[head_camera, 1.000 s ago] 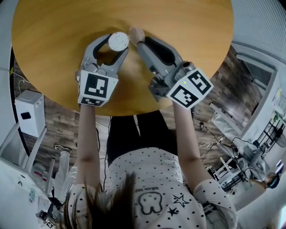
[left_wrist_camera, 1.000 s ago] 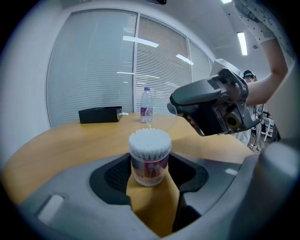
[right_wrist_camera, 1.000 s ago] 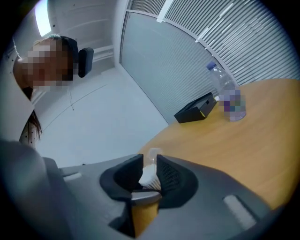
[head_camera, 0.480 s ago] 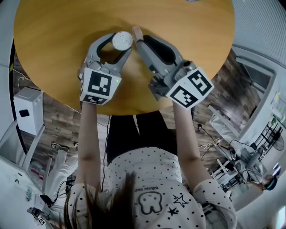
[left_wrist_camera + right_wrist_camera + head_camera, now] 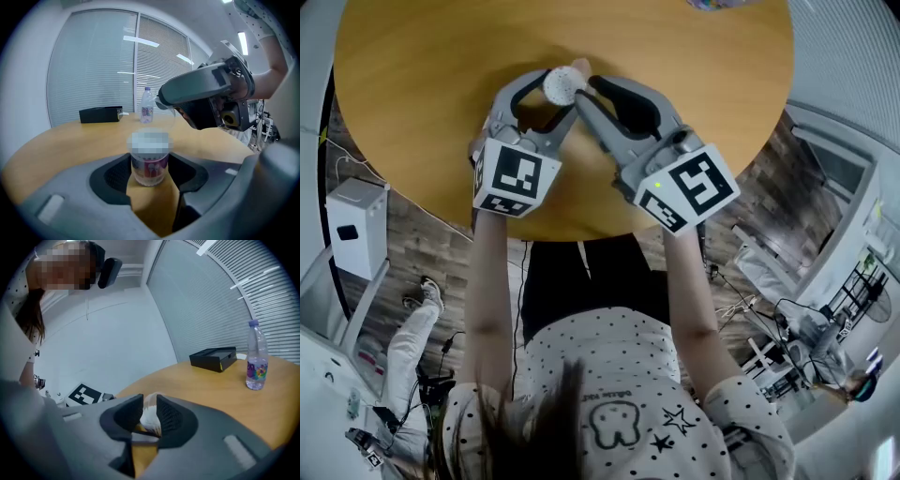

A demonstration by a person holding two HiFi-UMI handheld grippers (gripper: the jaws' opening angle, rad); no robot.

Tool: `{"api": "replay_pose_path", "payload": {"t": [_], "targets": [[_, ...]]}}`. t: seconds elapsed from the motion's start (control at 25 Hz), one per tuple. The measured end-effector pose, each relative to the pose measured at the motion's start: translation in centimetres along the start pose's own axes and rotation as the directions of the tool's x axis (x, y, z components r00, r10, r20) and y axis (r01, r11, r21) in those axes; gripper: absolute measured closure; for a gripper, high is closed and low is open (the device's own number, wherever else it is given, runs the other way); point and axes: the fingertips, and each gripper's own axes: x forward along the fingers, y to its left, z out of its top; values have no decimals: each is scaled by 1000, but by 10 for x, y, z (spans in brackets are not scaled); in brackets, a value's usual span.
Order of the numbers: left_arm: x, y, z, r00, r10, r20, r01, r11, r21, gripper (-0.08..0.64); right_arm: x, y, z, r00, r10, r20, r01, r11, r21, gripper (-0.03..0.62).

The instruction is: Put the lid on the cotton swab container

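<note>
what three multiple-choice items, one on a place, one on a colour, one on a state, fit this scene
1. Where is the cotton swab container?
A) between the left gripper's jaws
B) on the floor
C) on a chair

2. What colour is the box on the table?
A) red
B) black
C) white

3. The right gripper is:
A) open and empty
B) shut on a spoon
C) shut on the lid

Answers: 1 A, the left gripper view shows it standing between the jaws; 2 B, the box is black in both gripper views; 3 C, the clear lid sits pinched between its jaws.
</note>
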Motion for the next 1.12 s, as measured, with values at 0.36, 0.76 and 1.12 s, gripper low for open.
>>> {"api": "replay_pose_path", "payload": {"t": [0.36,0.76,1.12], "targets": [[3,0,2,1000,0,-1,0,1000,0,302,6,4,-3,999,29,-31,-30,999,-24,497],[1,2,2,1000,1,-1,-1,1000,0,302,13,11,-10,996,53,-68,-55,998,-26,497],[1,1,0,1000,2,-2,-2,1000,0,302,19,9,-16,994,35,-102,-32,999,24,499]]}}
